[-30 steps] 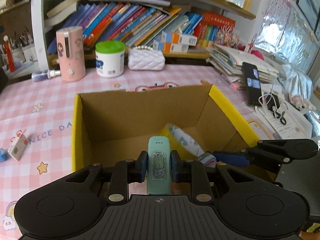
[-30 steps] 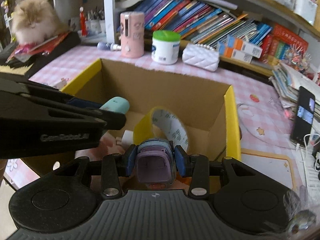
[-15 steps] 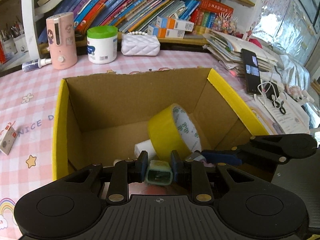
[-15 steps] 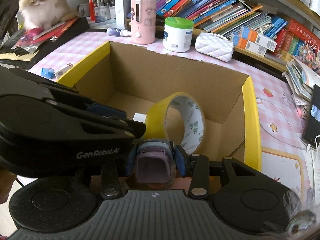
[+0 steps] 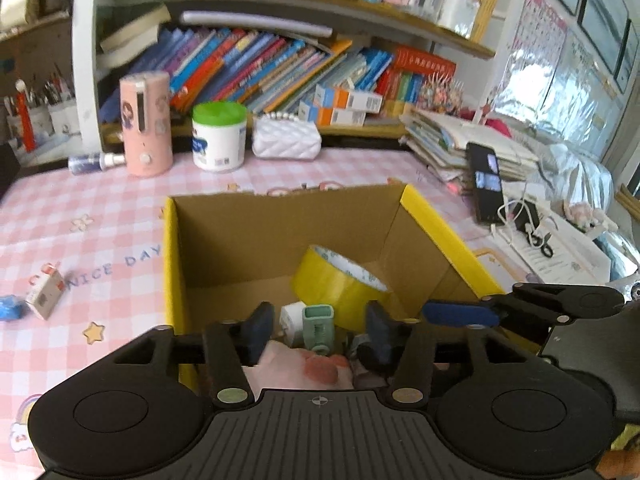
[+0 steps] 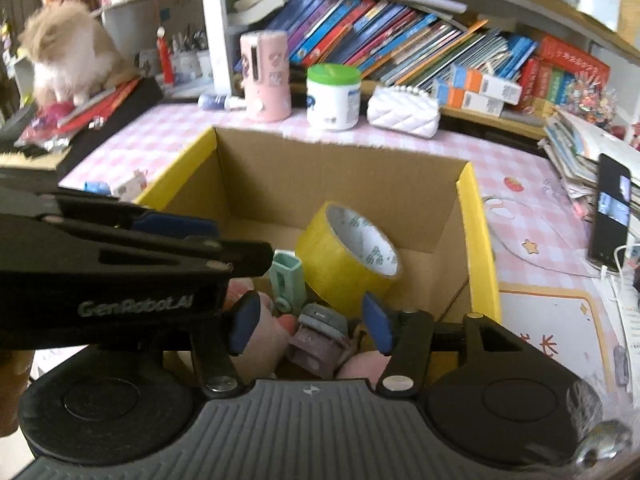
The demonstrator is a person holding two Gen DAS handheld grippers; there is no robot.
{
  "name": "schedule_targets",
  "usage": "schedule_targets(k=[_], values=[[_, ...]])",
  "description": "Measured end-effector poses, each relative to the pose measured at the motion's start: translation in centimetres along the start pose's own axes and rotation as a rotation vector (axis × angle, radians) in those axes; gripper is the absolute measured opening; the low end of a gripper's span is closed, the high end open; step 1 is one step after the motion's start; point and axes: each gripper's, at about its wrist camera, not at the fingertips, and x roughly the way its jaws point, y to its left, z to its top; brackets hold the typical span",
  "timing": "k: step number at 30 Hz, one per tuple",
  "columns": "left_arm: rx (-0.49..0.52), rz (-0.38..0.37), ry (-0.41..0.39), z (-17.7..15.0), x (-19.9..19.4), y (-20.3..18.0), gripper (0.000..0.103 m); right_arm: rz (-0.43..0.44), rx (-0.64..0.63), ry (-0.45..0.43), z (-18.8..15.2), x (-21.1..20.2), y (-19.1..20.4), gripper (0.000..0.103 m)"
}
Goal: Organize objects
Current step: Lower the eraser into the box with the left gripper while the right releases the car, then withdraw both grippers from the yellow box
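Pink items under the mint piece [image 5: 318,322] are too blurred to identify

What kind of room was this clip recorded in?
Most likely a home study or child's desk: a shelf of leaning books, pots of pens, a pink checked tablecloth and a fluffy cat sitting nearby.

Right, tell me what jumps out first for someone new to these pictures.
The open cardboard box with yellow-edged flaps, mid-table, with a fat roll of yellow tape leaning inside. Both grippers, left gripper and right gripper, hang over its near end, jaws just opened, a mint green item and a purple item lying loose below. A fluffy cat sits far left.
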Motion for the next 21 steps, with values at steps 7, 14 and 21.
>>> schedule_targets(k=[7, 14, 21], values=[[-0.061, -0.036, -0.091, -1.0, -4.4, 1.2, 0.081, -0.093, 0.081, -0.095, -1.0, -3.7, 0.4, 0.069], [-0.071, -0.036, -0.139, -2.8, -7.6, 1.4, 0.085, -0.203, 0.173, -0.193, -3.2, -7.8, 1.2, 0.075], [-0.064, -0.005, -0.118, -5.0, -9.5, 2.2, 0.085, -0.263, 0.204, -0.185, -5.4, -9.1, 3.2, 0.082]])
